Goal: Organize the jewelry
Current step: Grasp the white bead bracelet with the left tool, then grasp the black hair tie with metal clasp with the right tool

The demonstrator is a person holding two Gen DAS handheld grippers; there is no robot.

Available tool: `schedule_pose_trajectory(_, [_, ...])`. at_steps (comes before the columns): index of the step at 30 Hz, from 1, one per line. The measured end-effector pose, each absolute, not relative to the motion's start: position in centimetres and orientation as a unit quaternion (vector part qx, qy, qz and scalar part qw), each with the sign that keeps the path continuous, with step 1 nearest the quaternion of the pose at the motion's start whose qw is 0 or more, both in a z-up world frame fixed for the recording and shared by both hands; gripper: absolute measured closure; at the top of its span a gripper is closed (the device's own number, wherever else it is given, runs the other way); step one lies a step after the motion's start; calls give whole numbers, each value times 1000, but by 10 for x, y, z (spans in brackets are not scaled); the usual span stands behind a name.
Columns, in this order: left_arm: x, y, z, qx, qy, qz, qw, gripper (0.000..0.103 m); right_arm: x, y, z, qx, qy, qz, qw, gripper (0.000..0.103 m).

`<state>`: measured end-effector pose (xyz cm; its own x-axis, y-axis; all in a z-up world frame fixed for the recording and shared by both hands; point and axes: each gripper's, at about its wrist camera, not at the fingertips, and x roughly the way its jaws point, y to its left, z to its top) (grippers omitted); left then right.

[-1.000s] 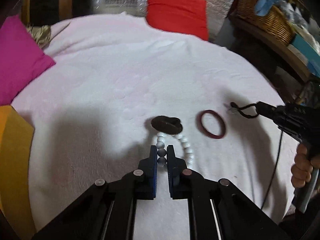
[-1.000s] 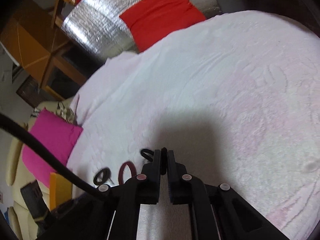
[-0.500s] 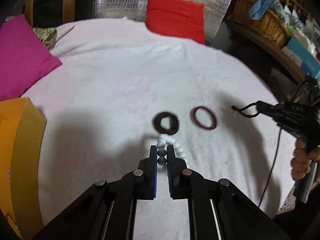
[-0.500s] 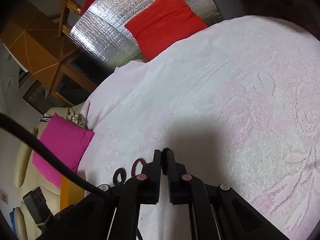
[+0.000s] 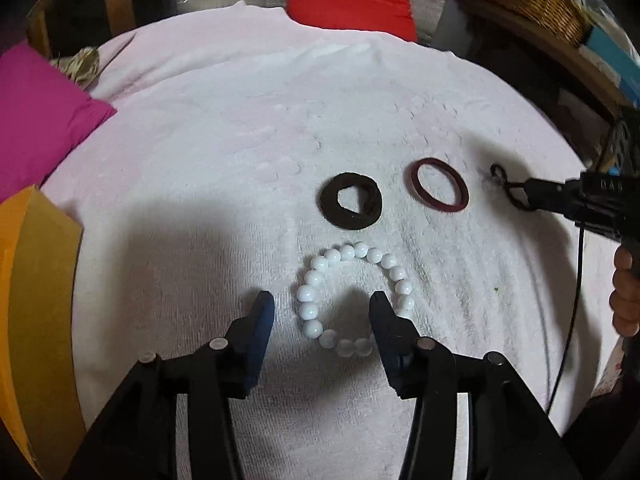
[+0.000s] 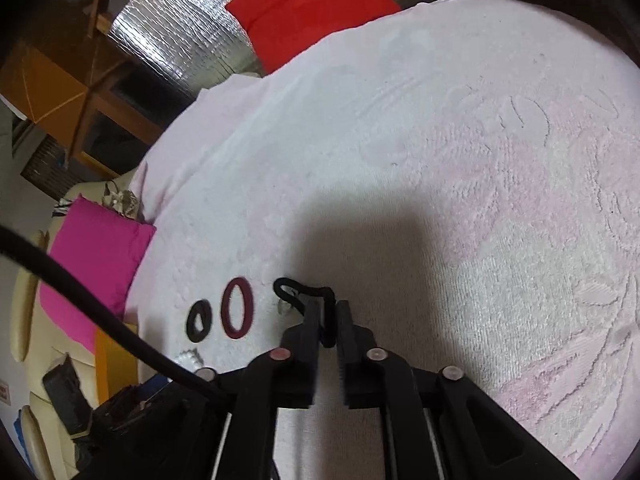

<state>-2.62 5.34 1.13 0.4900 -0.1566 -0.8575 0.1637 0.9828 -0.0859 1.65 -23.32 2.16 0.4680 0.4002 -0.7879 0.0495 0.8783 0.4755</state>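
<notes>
White beads (image 5: 352, 300) lie between my opening left gripper (image 5: 322, 306); my opening right gripper (image 6: 328, 314) straddles a black cord (image 6: 304, 292), both being set in line.

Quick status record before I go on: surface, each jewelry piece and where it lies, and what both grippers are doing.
surface: pale pink towel
white bead bracelet: flat on towel, partly between the left gripper's fingers, not pressed
black fuzzy ring: on towel, just beyond the bracelet
maroon ring: on towel, right of the black fuzzy ring, apart from it
black cord loop: trailing from the right gripper's fingertips onto the towel
left gripper: jaws opening, bracelet released
right gripper: jaws opening, cord still between them
</notes>
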Motion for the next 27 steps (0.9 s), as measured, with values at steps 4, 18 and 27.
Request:
schedule_pose_trajectory(4, [-26, 55, 12, -1, 490, -95, 866, 78, 19, -230, 17, 216, 499, 106, 832, 80])
schedule_pose_trajectory(18, [-43, 72, 57, -53, 401, -107, 908, 94, 2, -227, 57, 235, 412, 139, 869, 95])
schedule_pose_trajectory(27, [-47, 77, 65, -64, 396, -104, 910, 94, -3, -224, 69, 194, 411, 111, 884, 95])
